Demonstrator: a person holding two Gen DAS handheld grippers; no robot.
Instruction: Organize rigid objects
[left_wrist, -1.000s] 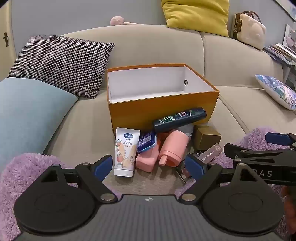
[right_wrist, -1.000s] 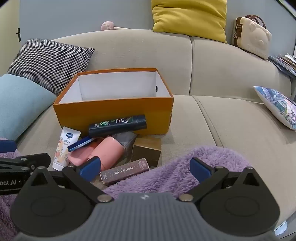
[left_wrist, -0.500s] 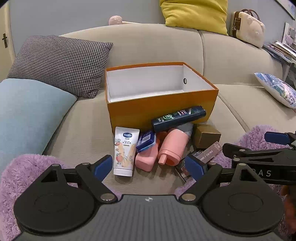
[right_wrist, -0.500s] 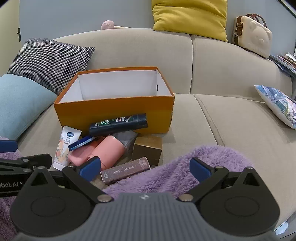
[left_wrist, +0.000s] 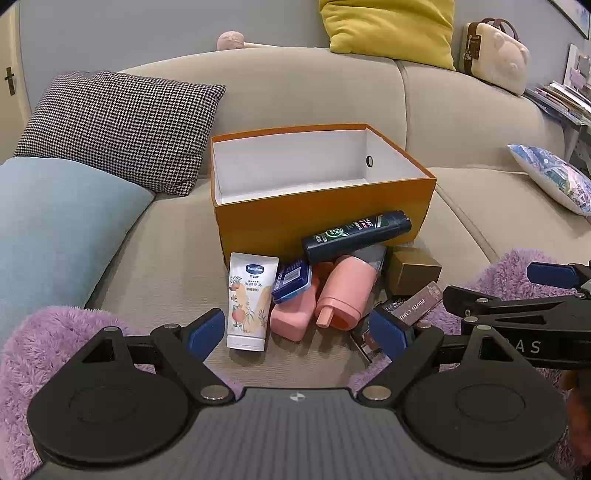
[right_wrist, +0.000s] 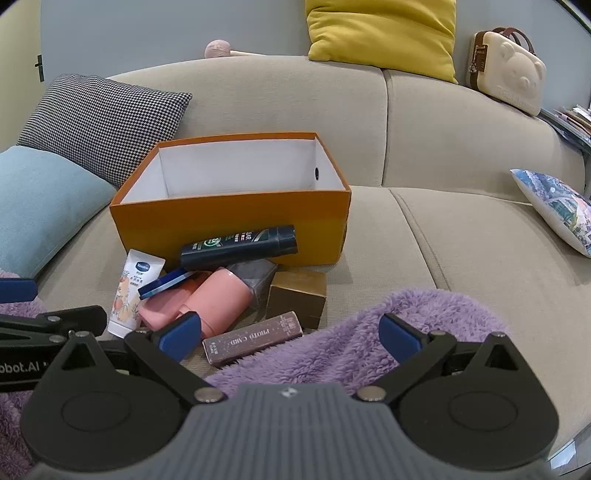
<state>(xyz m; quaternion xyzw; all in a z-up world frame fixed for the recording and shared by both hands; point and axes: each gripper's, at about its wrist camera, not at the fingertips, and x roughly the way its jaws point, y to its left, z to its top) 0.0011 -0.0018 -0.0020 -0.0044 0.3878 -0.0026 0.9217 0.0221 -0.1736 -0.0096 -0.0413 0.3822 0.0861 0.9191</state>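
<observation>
While both grippers gape, left gripper (left_wrist: 297, 328), right gripper (right_wrist: 290, 334) | orange box (left_wrist: 325, 225): 1 | pink bottles (left_wrist: 345, 295): 2

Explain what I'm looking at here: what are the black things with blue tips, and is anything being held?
They are two hand-held grippers; a person carries one in each hand, and each has a camera looking out along its jaws. One picture is from the left gripper, the other from the right gripper. Both stand open, holding nothing. On the sofa sits an empty orange box. In front of it lie a Vaseline tube, a dark bottle, a pink bottle, a gold box and a photo card box.
</observation>
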